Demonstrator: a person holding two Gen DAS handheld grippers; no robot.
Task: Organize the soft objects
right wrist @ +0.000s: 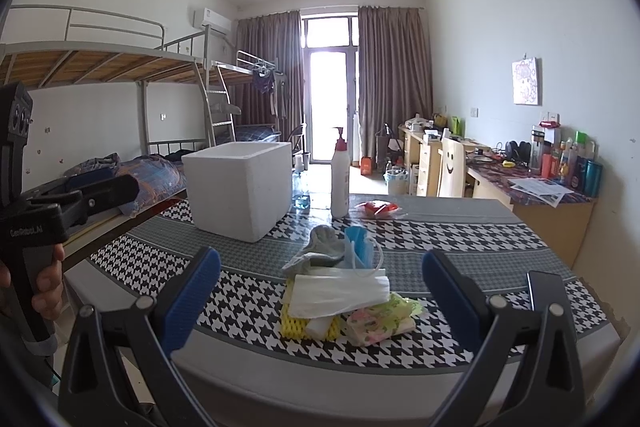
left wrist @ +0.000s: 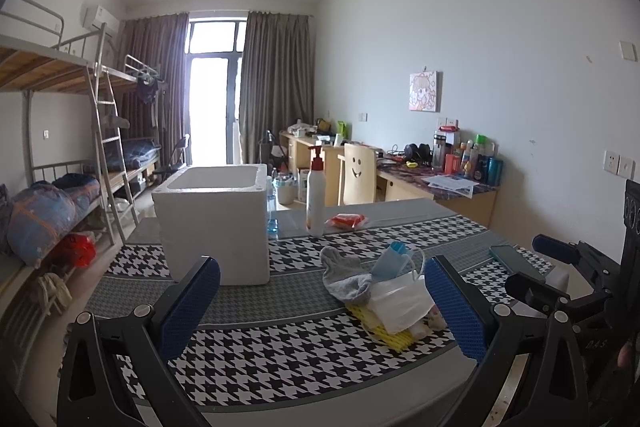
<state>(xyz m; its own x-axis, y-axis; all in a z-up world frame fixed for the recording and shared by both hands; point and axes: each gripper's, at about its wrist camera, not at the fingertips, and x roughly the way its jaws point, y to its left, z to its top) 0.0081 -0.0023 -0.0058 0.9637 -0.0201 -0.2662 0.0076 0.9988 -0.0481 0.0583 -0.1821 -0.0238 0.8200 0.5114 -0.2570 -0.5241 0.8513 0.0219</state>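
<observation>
Two claws, left claw (left wrist: pixel 322 287) and right claw (right wrist: pixel 320 277), stand spread wide and empty above the houndstooth tabletop (right wrist: pixel 248 311). Between the right claw's blue ribbed pads lies the soft pile: a knitted grey sock (right wrist: pixel 320 247) pointing away, a pleated white mask (right wrist: pixel 340 293) lying crosswise, and yellow foam netting (right wrist: pixel 294 327) beneath. Ahead-left stands a white foam box (right wrist: pixel 240 187), open-topped.

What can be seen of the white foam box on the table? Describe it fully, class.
The white foam box looks like thick-walled polystyrene, roughly cubic, plain and unmarked. It stands upright with no lid, its top open; nothing is visible inside. It rests on the houndstooth tablecloth, left of the pump bottle and apart from the pile of soft items. Neither hand-held gripper touches it.
</observation>
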